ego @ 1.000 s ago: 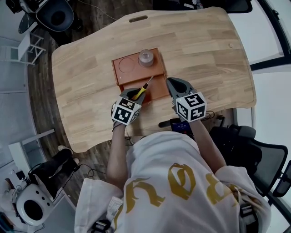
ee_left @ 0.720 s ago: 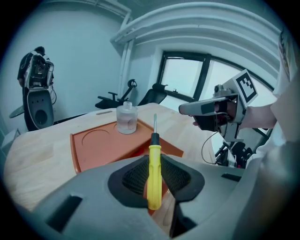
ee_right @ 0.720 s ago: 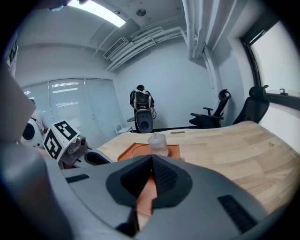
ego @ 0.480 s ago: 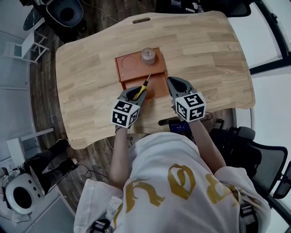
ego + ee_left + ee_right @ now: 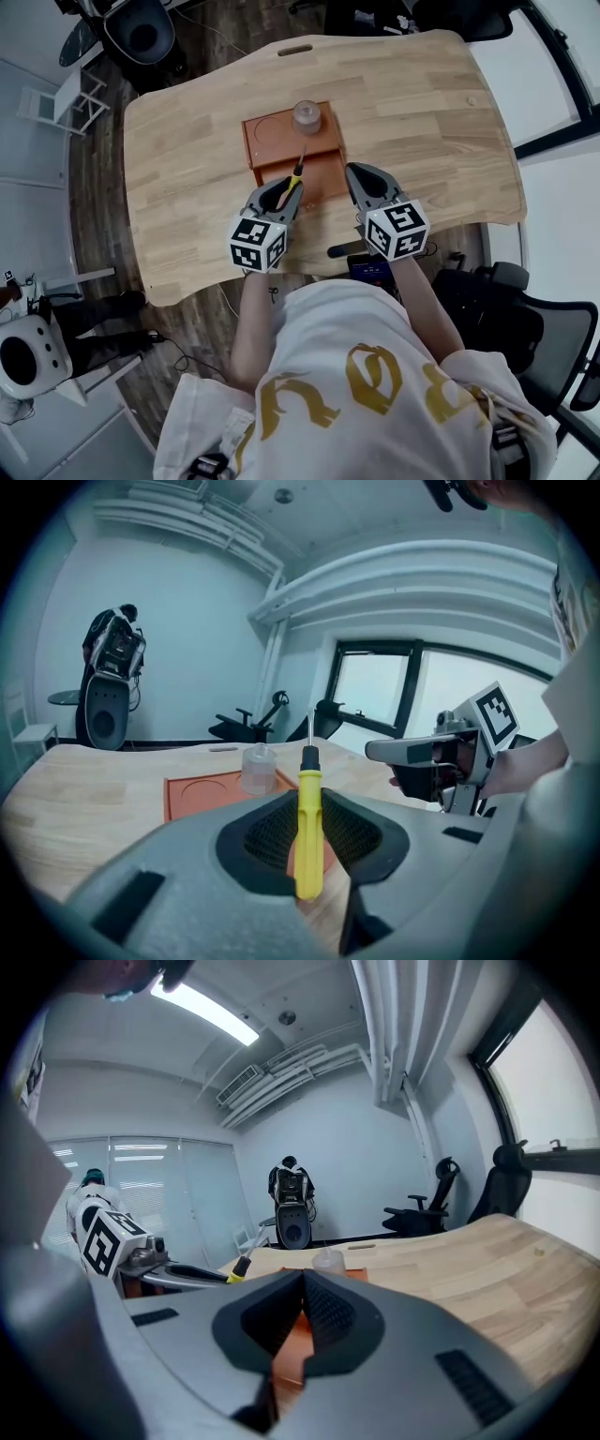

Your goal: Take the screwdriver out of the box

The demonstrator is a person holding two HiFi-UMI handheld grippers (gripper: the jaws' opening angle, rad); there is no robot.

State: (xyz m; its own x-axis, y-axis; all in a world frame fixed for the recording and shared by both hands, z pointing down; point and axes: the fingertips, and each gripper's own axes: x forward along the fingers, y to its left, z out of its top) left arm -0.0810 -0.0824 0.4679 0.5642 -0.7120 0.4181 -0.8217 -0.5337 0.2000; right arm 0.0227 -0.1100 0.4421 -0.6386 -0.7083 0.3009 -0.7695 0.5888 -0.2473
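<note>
My left gripper [image 5: 281,193] [image 5: 305,803] is shut on the yellow handle of the screwdriver [image 5: 294,178] [image 5: 307,827]. The tool's thin metal shaft points away from me, over the orange box [image 5: 272,141] [image 5: 202,794], and the tool hangs above the box's near compartment. My right gripper [image 5: 362,174] [image 5: 303,1283] hovers just right of the box with its jaws shut and nothing between them. From the right gripper view I see the screwdriver [image 5: 242,1262] in the left gripper at the left. A small clear jar [image 5: 307,116] [image 5: 258,768] [image 5: 328,1260] stands in the box's far right corner.
The box lies near the middle of the wooden table [image 5: 422,112]. A dark device [image 5: 371,266] and a black object [image 5: 341,251] lie at the table's near edge below my right gripper. Office chairs [image 5: 141,33] stand beyond the far edge.
The left gripper has risen with the screwdriver, and its handle end has come up off the box. The right gripper has risen a little beside it.
</note>
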